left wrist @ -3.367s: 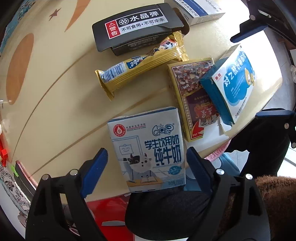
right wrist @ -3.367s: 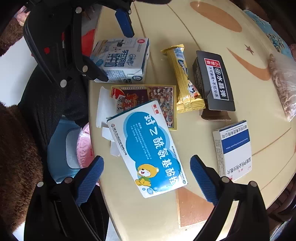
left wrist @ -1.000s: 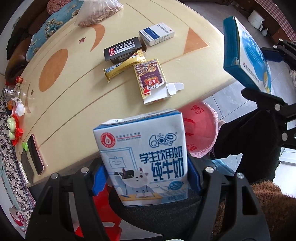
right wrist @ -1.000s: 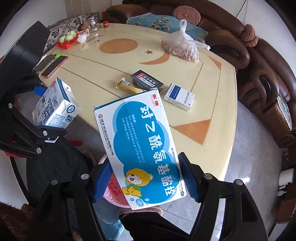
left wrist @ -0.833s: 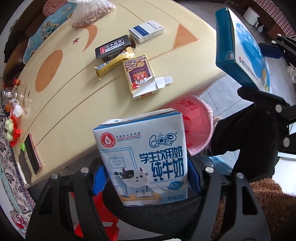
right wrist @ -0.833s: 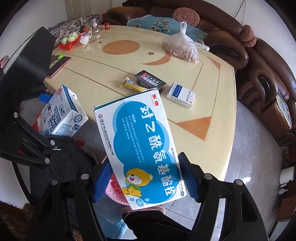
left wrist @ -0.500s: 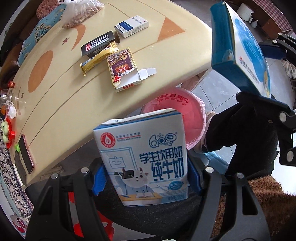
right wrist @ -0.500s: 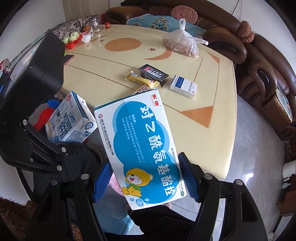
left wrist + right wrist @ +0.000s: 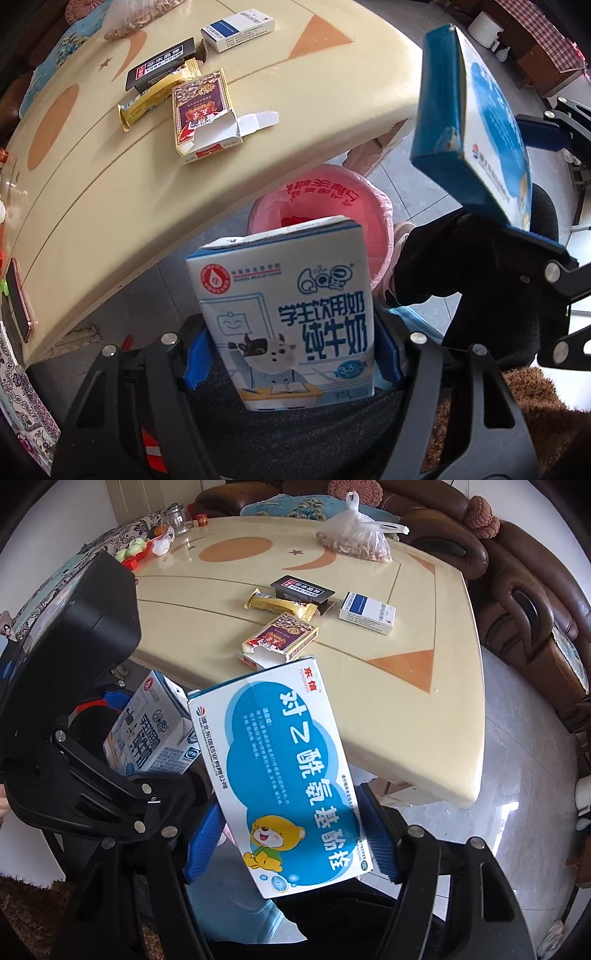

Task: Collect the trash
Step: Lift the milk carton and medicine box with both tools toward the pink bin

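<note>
The left gripper clamps a white milk carton between its blue pads, held off the table's edge above a bin lined with a pink bag. The right gripper grips a blue-and-white medicine box the same way, beside the carton. On the cream table lie a torn packet, a yellow snack wrapper, a black pack and a white-and-blue box.

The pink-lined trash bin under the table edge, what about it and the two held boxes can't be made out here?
- Pink-lined trash bin: left wrist view, near rim and contents hidden behind the white milk carton; out of sight in the right wrist view.
- Blue-and-white medicine box: right wrist view, back face hidden.
- Left gripper: pads mostly covered by the carton.
</note>
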The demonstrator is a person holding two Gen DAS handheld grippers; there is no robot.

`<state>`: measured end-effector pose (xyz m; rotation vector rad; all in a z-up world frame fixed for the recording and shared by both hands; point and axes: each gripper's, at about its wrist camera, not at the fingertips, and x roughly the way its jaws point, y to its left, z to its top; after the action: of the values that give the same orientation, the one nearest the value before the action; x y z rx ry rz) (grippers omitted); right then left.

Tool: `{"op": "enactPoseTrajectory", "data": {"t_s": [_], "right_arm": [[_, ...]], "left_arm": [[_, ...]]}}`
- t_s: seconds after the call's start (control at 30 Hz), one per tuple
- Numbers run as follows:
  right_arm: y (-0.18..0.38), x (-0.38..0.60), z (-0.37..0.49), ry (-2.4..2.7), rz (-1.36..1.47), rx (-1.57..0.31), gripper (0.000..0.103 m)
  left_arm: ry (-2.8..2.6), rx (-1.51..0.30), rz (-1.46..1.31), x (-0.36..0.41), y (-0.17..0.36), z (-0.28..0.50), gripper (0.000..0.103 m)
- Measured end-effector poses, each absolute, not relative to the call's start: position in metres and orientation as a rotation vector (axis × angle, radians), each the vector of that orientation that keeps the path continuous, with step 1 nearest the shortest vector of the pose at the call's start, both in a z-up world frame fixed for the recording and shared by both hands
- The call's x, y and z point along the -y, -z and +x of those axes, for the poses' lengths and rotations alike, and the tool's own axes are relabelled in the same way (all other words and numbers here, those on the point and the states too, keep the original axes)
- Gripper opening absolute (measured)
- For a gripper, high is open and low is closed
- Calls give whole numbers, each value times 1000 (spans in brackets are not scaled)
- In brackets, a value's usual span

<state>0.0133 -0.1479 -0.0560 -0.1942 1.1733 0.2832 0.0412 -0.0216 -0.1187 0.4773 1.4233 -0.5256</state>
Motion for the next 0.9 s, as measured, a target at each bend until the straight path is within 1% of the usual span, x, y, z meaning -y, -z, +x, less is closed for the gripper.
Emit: {"op": "enactPoseTrajectory", "data": {"t_s": [0.4, 0.6, 0.9], "right_arm": [[118, 156, 5, -216, -79, -1184, 68], [151, 155, 0, -178, -54, -1186, 68], [193, 164, 5, -140, 17, -1215, 68]], "left_arm": [[465, -1417, 437, 25, 181, 30, 69], [439, -1457, 406, 24, 222, 28, 69], [416, -1508, 301, 17, 262, 32, 69]]}}
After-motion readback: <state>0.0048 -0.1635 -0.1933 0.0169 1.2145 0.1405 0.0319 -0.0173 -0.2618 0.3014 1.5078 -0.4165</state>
